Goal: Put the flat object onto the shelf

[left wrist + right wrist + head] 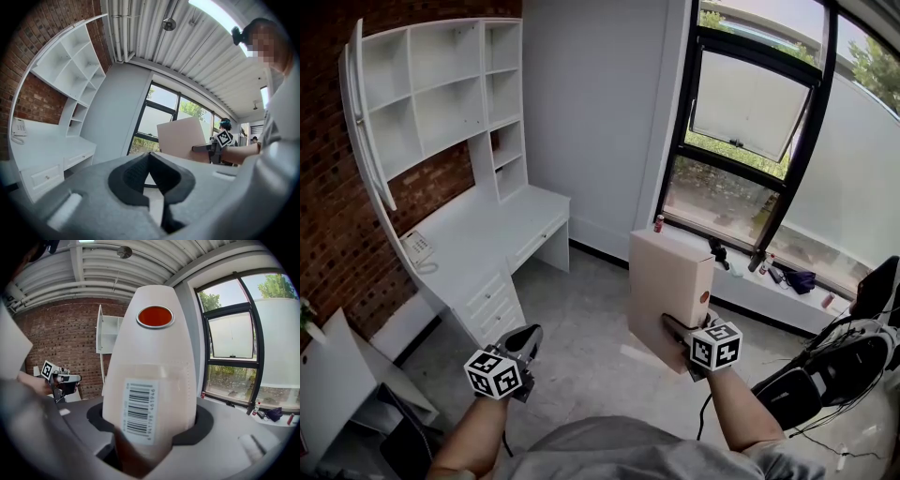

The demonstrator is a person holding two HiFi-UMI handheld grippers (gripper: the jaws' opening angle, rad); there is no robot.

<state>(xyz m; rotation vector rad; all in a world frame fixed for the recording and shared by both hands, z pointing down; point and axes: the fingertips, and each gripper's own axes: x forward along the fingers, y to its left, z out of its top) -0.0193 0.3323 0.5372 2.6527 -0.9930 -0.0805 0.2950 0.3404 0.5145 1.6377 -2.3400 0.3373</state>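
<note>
Shelving (441, 89) of white open compartments is mounted above the white tabletop (487, 230), against the brick wall (328, 206). A telephone (416, 247) is seen near the tabletop's left corner. The flat box (668, 286) is held upright in the air, well apart from the shelving, by the right gripper (680, 328), whose jaws are clamped wide on its lower edge. The left gripper (525, 339) is held level over the floor (581, 328), its jaws closed together on nothing. A window (750, 103) is set beyond.
</note>
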